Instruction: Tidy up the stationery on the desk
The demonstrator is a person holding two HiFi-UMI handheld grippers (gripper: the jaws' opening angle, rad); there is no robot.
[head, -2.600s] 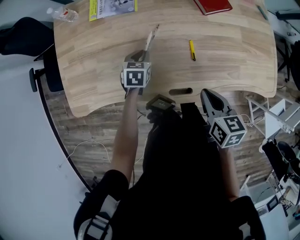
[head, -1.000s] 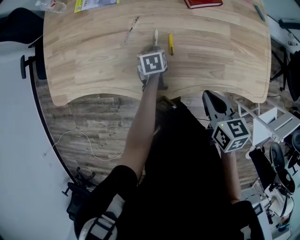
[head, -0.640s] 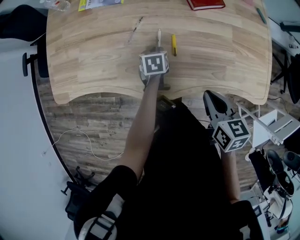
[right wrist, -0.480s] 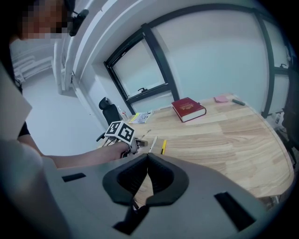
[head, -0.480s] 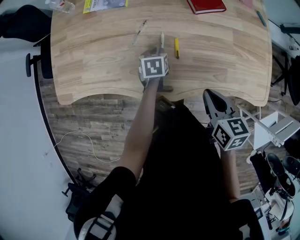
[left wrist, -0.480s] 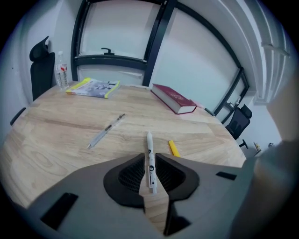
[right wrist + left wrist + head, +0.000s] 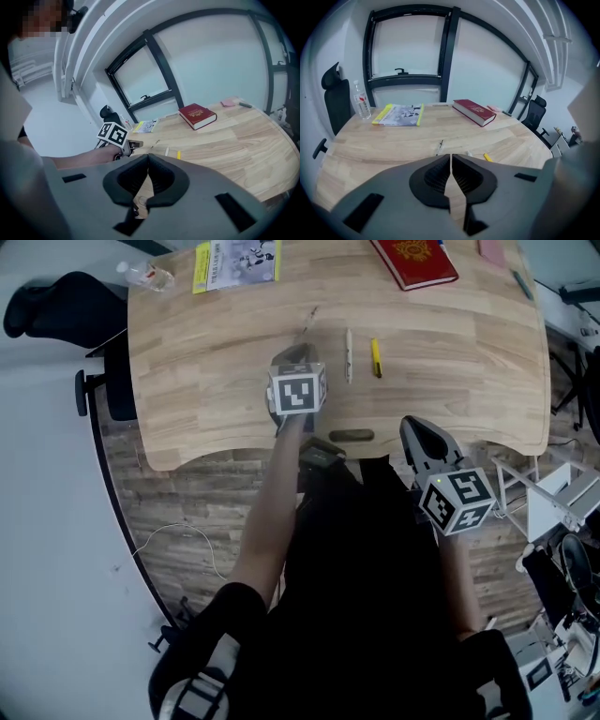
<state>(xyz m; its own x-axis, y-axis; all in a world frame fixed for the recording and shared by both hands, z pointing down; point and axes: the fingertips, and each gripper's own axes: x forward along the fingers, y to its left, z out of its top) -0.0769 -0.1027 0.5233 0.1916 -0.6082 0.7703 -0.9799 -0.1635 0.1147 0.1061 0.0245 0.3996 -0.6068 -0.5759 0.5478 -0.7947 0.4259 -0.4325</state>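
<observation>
A white pen (image 7: 348,341) lies on the wooden desk (image 7: 206,362) beside a yellow marker (image 7: 376,357). A thin dark pen (image 7: 307,320) lies just left of them. My left gripper (image 7: 293,354) hovers over the desk left of the white pen, shut and holding nothing. The left gripper view shows the thin pen (image 7: 439,146), white pen (image 7: 468,153) and yellow marker (image 7: 487,157) just past its closed jaws. My right gripper (image 7: 412,425) is shut and empty at the desk's near edge. From there I see the left gripper (image 7: 132,144) with its cube.
A red book (image 7: 415,261) lies at the far edge, a yellow-edged booklet (image 7: 236,261) and a water bottle (image 7: 150,276) at the far left. A pink pad (image 7: 491,249) and another pen (image 7: 521,282) sit far right. A black chair (image 7: 56,310) stands left of the desk.
My left gripper, which stood right behind the white pen, has lifted and drawn off to the left. The pen stays on the desk by the yellow marker. The right gripper has shifted slightly.
</observation>
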